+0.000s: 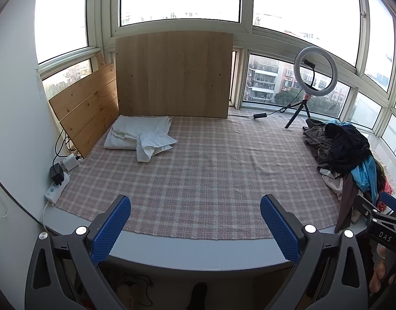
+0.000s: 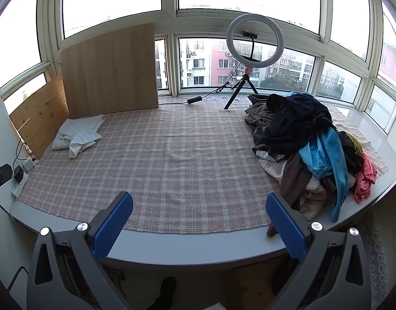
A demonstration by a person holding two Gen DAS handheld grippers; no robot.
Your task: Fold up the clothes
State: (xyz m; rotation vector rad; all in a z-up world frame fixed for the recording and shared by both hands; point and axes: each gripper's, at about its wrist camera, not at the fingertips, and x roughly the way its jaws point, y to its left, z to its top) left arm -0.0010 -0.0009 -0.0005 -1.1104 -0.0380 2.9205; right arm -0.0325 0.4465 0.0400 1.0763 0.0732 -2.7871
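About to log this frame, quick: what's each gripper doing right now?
Left gripper: open, holding nothing, above the plaid cloth.
Right gripper: open, holding nothing, beside the clothes pile.

One clothes pile (image 2: 309,152), one folded white garment (image 1: 141,135), one ring light (image 2: 254,41), two wooden boards (image 1: 173,75), one checked mat (image 1: 198,170)

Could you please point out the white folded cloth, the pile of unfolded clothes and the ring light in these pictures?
white folded cloth (image 1: 136,135): left wrist view, on its flat upper layer.
pile of unfolded clothes (image 2: 298,126): right wrist view, on the dark garment on top.
ring light (image 2: 253,40): right wrist view, on the holder inside its ring.
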